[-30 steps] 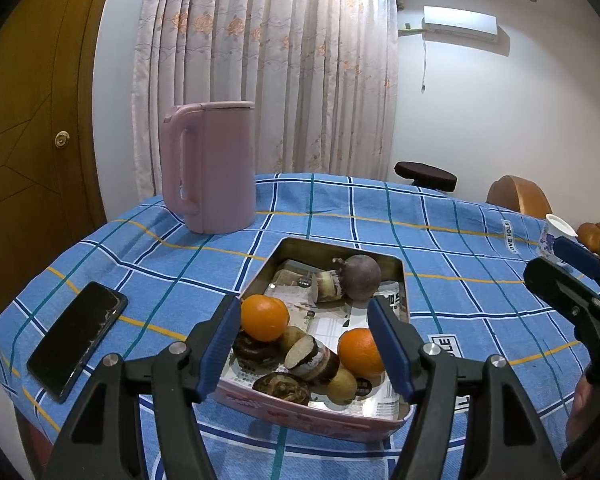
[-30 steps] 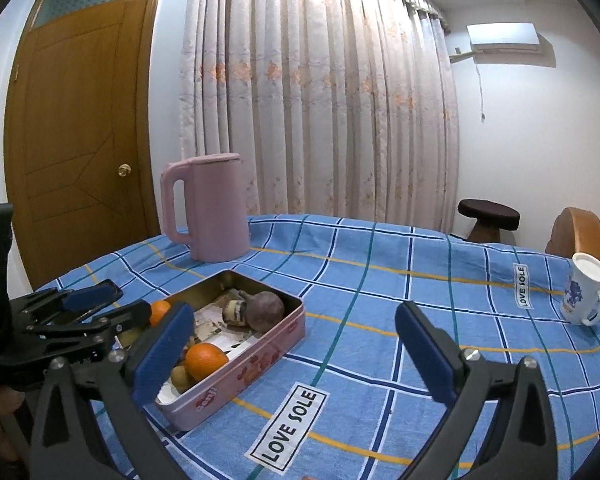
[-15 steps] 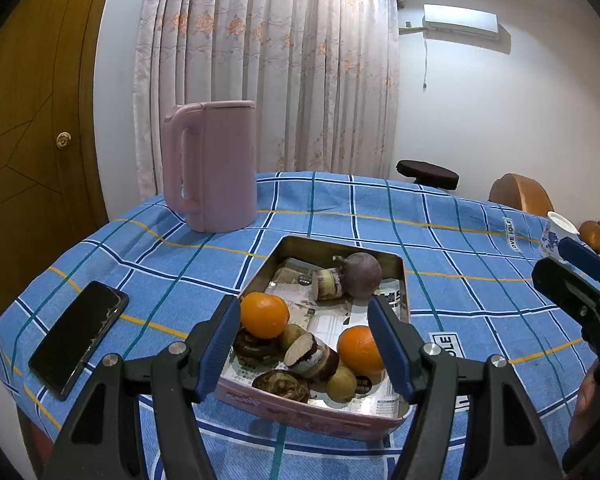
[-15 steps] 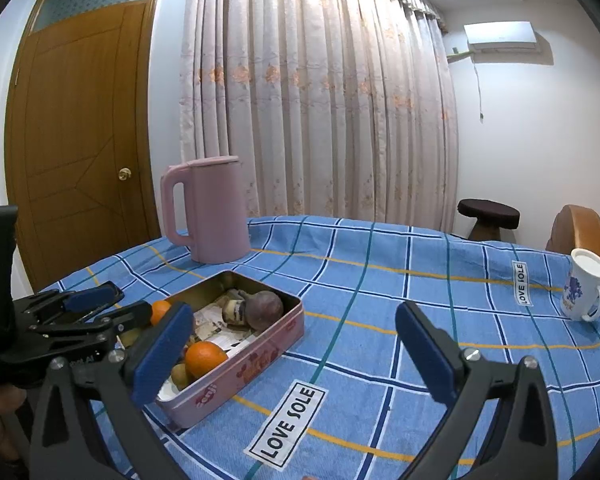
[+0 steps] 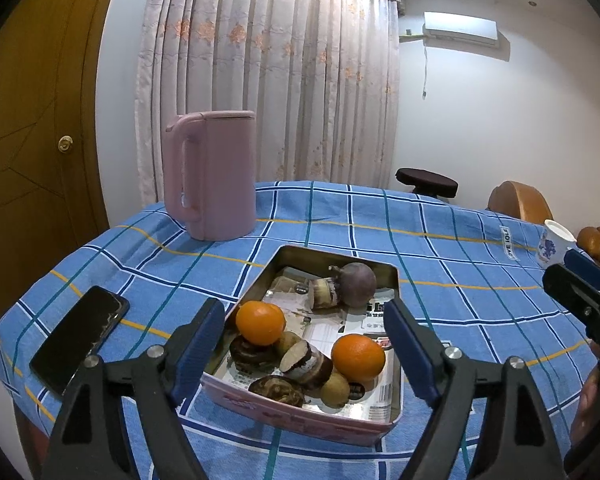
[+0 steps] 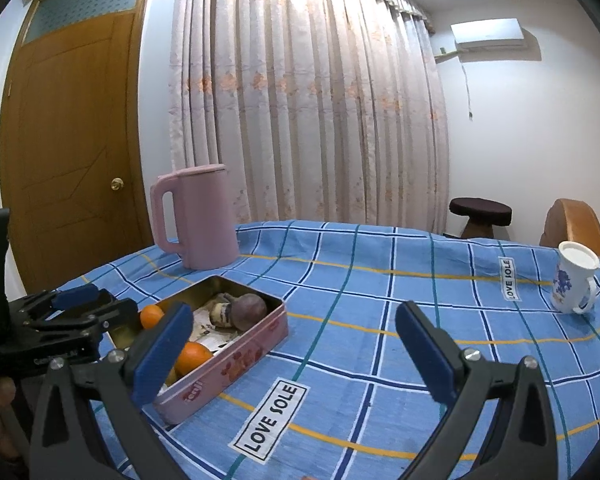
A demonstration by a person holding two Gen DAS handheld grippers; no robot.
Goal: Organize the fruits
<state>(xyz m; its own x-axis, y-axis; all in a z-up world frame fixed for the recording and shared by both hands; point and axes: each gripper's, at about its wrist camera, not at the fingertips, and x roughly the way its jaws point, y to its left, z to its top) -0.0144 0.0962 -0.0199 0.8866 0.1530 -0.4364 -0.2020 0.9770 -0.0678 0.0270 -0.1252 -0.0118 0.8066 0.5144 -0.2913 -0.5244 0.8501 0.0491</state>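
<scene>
Fruit sits heaped in the pink tin (image 5: 300, 416) near the table's front edge: one orange (image 5: 259, 322) perched on darker pieces, a second orange (image 5: 358, 357) beside a small yellowish fruit (image 5: 335, 389), a purple round fruit (image 5: 357, 283) at the far end. The left gripper (image 5: 306, 354) hovers over the tin, jaws wide, holding nothing; the right gripper (image 6: 296, 356) hangs over bare tablecloth (image 6: 380, 292), equally open and empty. The perched orange looks likely to roll if nudged, and a clumsy grab could shove the tin toward the phone (image 5: 80, 336).
</scene>
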